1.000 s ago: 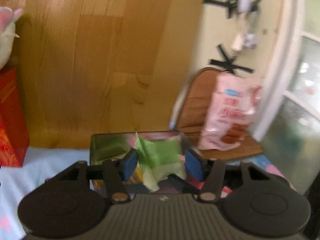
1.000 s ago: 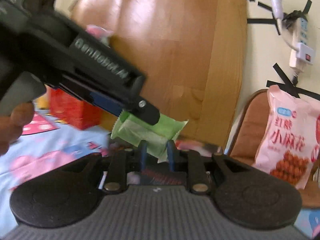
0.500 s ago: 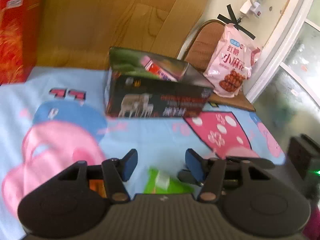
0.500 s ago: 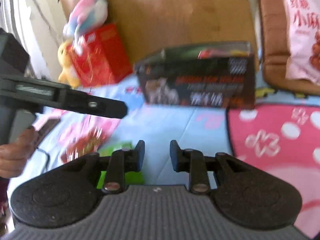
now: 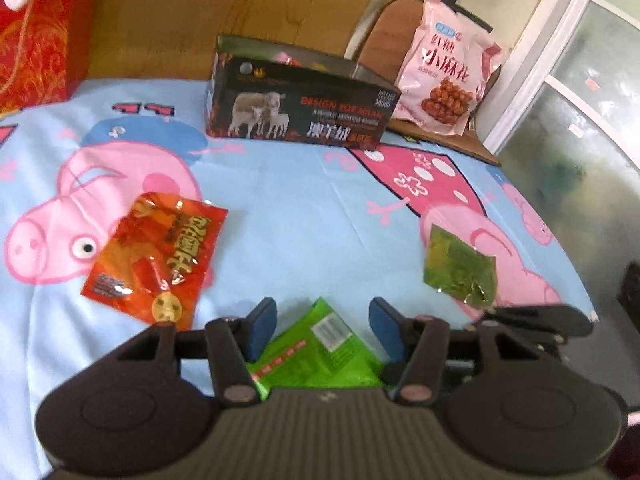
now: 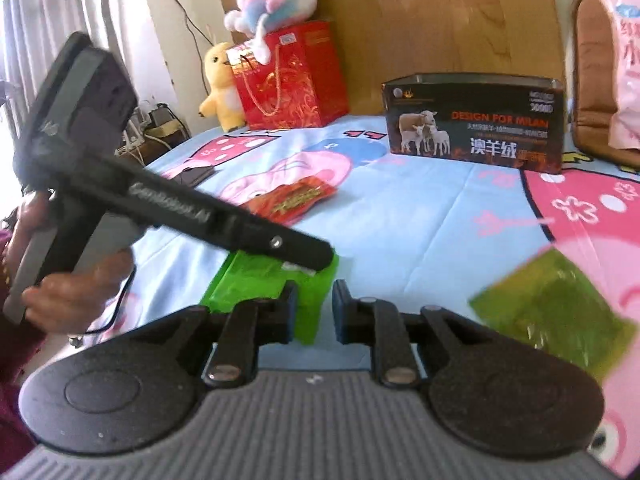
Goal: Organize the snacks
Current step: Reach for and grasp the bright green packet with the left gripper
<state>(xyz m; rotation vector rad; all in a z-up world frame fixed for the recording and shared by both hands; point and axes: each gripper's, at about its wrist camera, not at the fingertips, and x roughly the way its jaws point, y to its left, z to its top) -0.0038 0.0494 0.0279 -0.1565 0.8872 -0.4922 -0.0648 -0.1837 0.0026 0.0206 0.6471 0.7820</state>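
1. Left wrist view: the left claw (image 5: 323, 330) hangs low over a bed sheet (image 5: 300, 208) of light blue cloth printed with pink cartoon pigs. Its blue-padded jaws stand apart, astride a bright green plastic snack packet (image 5: 320, 350) lying flat on the sheet; the pads do not press it.
2. Ahead and left of this claw lies a shiny red foil snack packet (image 5: 156, 256); ahead and right, an olive-green crinkled packet (image 5: 460, 272).
3. Far ahead stands an open black cardboard box printed with sheep (image 5: 300, 114). A large pink snack bag (image 5: 444, 68) leans on a brown chair beyond it.
4. Right wrist view: the right claw (image 6: 314, 310) has its jaws narrowly parted, having just been closing, with nothing between them.
5. The green packet (image 6: 264, 284) lies just ahead and left of it, under the left claw's tip.
6. The olive-green packet (image 6: 552, 308) is at its right, the red packet (image 6: 294, 198) ahead left, the black box (image 6: 476, 130) far ahead.
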